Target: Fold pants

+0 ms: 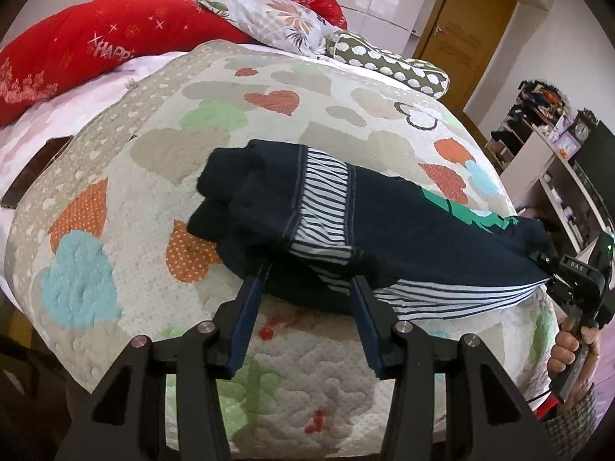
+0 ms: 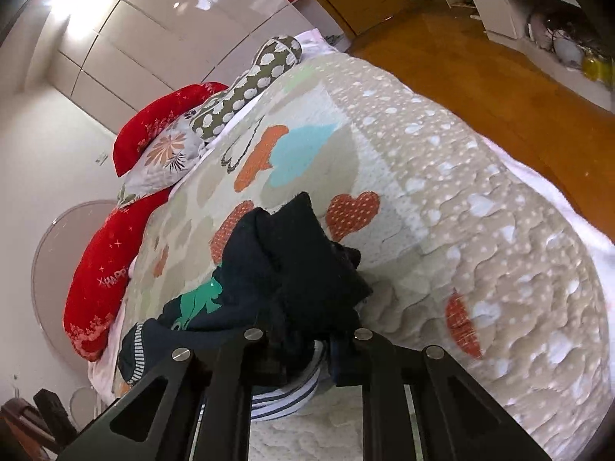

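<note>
Dark navy pants (image 1: 403, 223) with white striped panels and a green print lie bunched across the heart-patterned quilt (image 1: 153, 199). My left gripper (image 1: 309, 282) is open, its blue pads either side of the pants' near edge, holding nothing. My right gripper (image 1: 546, 269) is shut on the pants' right end, pulling the striped fabric taut. In the right wrist view the pants (image 2: 292, 269) fill the space at my right gripper (image 2: 303, 345), with fabric bunched between the fingers, which it hides.
Red pillows (image 1: 77, 53), a floral pillow (image 1: 273, 19) and a dotted cushion (image 1: 388, 61) lie at the bed's head. A dark flat object (image 1: 34, 169) lies at the left edge. Shelves (image 1: 549, 161) stand at the right, with wooden floor (image 2: 480, 77) beside the bed.
</note>
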Motion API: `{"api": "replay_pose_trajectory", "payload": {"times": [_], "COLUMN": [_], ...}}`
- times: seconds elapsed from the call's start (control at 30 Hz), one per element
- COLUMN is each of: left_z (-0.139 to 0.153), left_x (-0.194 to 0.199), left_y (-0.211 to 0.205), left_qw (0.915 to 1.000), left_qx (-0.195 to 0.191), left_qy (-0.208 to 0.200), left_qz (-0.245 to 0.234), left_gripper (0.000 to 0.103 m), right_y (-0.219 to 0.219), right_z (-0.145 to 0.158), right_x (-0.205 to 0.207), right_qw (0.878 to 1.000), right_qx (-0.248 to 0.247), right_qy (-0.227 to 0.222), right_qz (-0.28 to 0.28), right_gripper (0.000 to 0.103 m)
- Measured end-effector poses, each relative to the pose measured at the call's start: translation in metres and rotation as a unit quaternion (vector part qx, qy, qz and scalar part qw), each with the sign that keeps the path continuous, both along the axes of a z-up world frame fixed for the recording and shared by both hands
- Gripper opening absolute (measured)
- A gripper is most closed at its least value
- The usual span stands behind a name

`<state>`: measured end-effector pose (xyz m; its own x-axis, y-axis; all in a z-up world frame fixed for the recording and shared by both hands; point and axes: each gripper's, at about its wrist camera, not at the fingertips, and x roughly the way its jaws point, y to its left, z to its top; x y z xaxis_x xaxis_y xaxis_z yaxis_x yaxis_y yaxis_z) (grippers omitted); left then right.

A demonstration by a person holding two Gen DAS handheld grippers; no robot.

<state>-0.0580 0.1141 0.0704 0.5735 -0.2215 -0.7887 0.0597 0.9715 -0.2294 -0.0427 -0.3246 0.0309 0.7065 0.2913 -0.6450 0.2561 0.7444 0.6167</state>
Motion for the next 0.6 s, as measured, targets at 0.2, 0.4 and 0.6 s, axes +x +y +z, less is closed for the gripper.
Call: {"api": "replay_pose_trajectory", "payload": {"times": [0.2, 0.4, 0.6], "left_z": [0.015, 0.043, 0.043], "left_x": [0.019, 0.065, 0.105], "left_y": [-0.033, -0.138, -0.271], "left_qw": [0.9983, 0.9823, 0.9511], "left_qx": [-0.001, 0.01, 0.022], "left_qy": [0.011, 0.018, 0.045], "left_qz": [-0.058, -0.186, -0.305], "left_gripper": [0.049, 0.064, 0.066], "right_y": [0.002, 0.003, 0.012], "right_z": [0.011, 0.018, 0.002], "right_x": [-0.015, -0.037, -0.047], "right_qw": [0.999, 0.998, 0.998], "right_qx": [-0.017, -0.029, -0.039], "right_qy": [-0.028, -0.052, -0.05], "right_qz": [0.003, 0.015, 0.012], "right_gripper": [0.06, 0.064, 0.064]}}
